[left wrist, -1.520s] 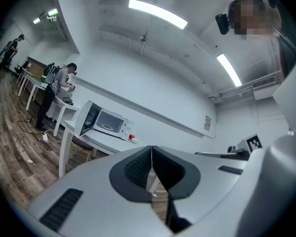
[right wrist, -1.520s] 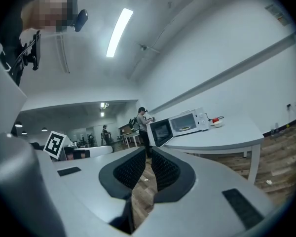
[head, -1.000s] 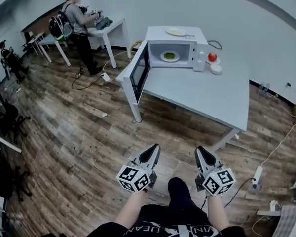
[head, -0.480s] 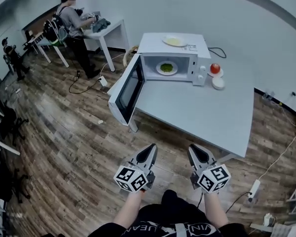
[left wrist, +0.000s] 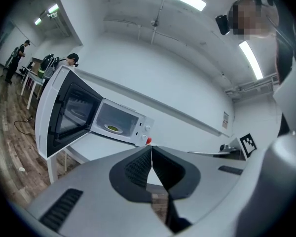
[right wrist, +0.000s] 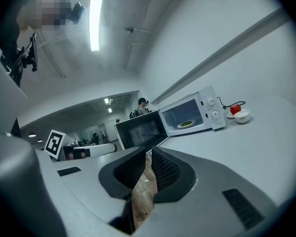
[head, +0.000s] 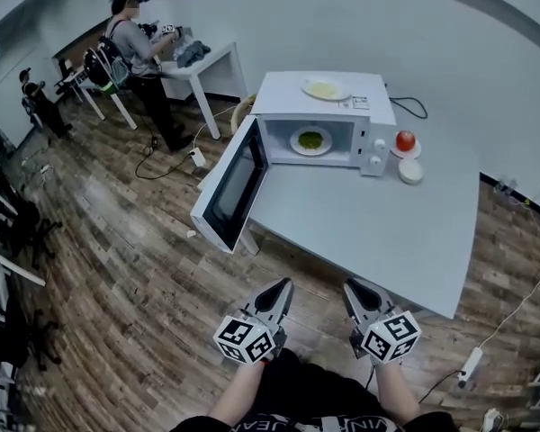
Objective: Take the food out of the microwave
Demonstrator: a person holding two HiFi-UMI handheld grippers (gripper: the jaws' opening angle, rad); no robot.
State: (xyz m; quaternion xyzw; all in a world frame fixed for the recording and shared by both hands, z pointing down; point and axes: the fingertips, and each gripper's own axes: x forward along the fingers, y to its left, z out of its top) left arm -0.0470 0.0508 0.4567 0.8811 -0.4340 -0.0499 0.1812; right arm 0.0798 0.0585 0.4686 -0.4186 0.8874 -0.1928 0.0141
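Food [head: 311, 139] sits inside microwave [head: 373, 115], whose door [head: 231, 187] is swung wide open. Left gripper [head: 282, 286]: jaws pressed together, empty. Right gripper [head: 354, 288]: jaws a crack apart, empty. Both are well in front of the microwave.

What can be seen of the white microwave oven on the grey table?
The white microwave oven stands at the far side of the pale grey table. Its dark-windowed door hangs wide open leftward. Inside lies a white plate of green food; another pale plate rests on top. Its right panel bears two knobs.
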